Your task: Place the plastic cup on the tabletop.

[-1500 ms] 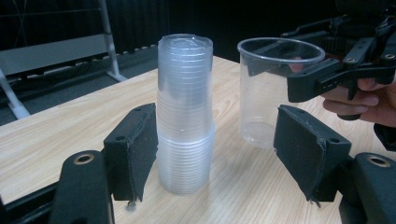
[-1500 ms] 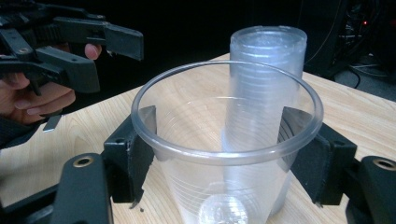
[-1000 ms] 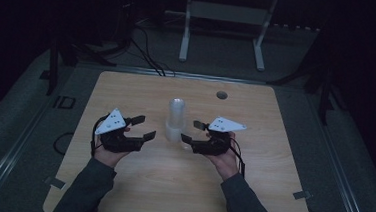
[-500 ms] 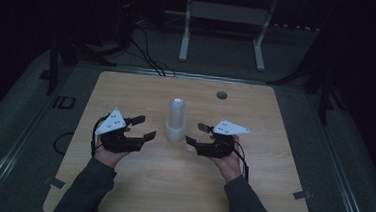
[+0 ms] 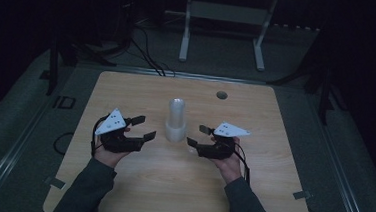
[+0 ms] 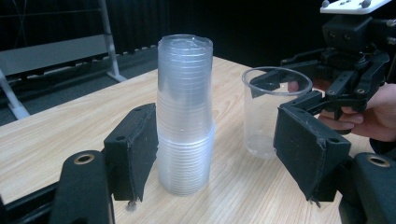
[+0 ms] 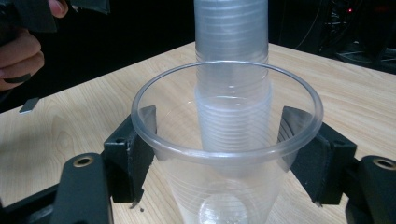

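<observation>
Looking down from the high view, a person's two hands hold grippers on either side of a stack of clear plastic cups [image 5: 176,120] standing at the centre of a wooden table [image 5: 127,86]. Little has changed over the last second: the stack stands where it did, and both grippers sit almost where they were, so the work seems paused rather than advancing.

At the lower left of the frame, the left gripper [image 5: 143,128] has its jaws released. In the left gripper view the stack [image 6: 185,112] stands between them, close to the left pad but, as far as the dim picture shows, not pinched.

At the lower right, the right gripper [image 5: 197,135] is clenched on a single clear cup [image 7: 226,154], one pad pressing each side below the rim. That cup [image 6: 275,112] stands upright just beside the stack, apparently resting on the table. One cup is separated and the rest remain stacked.
</observation>
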Tool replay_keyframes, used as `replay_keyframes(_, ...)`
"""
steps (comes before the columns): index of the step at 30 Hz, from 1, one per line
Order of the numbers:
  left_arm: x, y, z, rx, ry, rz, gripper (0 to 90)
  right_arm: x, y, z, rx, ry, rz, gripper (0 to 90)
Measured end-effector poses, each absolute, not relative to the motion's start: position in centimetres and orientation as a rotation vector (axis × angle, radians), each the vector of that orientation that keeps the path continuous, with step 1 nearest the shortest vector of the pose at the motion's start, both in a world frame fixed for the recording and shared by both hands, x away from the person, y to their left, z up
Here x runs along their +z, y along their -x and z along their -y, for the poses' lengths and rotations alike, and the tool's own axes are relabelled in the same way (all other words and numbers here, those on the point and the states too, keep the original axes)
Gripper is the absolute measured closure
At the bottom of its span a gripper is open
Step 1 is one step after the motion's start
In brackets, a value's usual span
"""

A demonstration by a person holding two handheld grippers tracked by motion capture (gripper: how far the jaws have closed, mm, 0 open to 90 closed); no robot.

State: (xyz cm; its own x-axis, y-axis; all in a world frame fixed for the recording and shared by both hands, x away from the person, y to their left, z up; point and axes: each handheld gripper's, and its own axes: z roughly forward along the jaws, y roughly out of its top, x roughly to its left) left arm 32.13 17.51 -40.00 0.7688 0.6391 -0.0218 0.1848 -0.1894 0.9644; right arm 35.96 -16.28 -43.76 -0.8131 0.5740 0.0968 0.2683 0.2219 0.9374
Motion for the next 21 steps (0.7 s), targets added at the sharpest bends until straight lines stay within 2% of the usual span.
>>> replay_keyframes(21, -40.0, -32.1, -17.5, 0.465, -1.748, -0.647, 30.9, -45.4, -36.3, 16.7, 1.608, -0.822, -2.229, 28.7)
